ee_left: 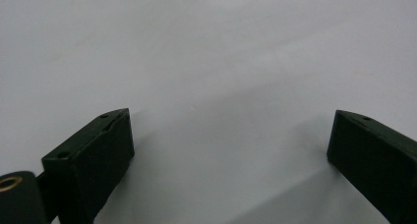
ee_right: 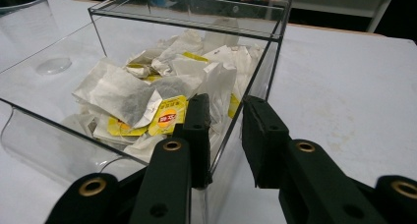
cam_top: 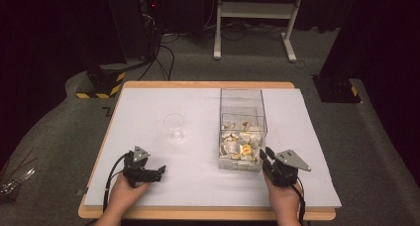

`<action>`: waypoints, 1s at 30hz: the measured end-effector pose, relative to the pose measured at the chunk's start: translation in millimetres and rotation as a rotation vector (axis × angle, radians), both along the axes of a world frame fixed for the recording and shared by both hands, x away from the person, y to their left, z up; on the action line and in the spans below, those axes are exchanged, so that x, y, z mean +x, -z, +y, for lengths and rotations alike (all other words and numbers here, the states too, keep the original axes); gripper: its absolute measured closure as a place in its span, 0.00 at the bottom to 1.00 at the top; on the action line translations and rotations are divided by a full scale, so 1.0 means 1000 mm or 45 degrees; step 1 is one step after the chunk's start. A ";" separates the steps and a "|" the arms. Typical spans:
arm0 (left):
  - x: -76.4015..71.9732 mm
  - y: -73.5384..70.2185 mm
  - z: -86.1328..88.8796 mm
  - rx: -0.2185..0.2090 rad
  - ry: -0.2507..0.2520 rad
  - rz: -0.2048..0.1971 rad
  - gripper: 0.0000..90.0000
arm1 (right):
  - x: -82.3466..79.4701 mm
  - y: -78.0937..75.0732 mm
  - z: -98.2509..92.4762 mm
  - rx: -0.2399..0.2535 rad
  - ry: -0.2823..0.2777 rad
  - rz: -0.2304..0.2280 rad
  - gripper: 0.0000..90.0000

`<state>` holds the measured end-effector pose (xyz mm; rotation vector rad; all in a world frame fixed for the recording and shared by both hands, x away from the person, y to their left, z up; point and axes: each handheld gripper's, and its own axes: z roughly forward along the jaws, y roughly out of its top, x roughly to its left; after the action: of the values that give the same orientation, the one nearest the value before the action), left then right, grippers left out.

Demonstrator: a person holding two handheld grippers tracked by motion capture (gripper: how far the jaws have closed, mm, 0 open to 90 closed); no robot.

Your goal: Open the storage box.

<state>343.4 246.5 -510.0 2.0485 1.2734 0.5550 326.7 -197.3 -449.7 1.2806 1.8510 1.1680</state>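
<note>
1. Tea bags (cam_top: 241, 141) heaped in the near half of a clear box (cam_top: 241, 98) on the right part of the desk (cam_top: 148, 107); also seen past the box's corner edge in the right gripper view (ee_right: 123, 94).
2. Right tool (cam_top: 266, 155) just beside the box's near right corner, jaws narrow with a small gap, gripping nothing; the corner edge lined up with that gap.
3. Bags ahead and to the left of this tool, behind the wall, so reachable only over the open top.
4. Clear cup (cam_top: 174, 128) left of the box, empty, upright.
5. Left tool (cam_top: 157, 172) near the desk's front edge, jaws wide, empty, well apart from the bags; right hand (cam_top: 285, 198) clearly nearer.
</note>
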 end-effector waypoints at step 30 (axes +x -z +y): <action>0.000 0.000 0.000 0.000 -0.001 -0.002 0.05 | -0.004 0.005 -0.003 0.031 -0.007 0.026 0.81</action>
<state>343.3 246.4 -510.2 2.0470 1.2733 0.5568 323.2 -200.3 -455.1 1.3064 1.8613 1.1876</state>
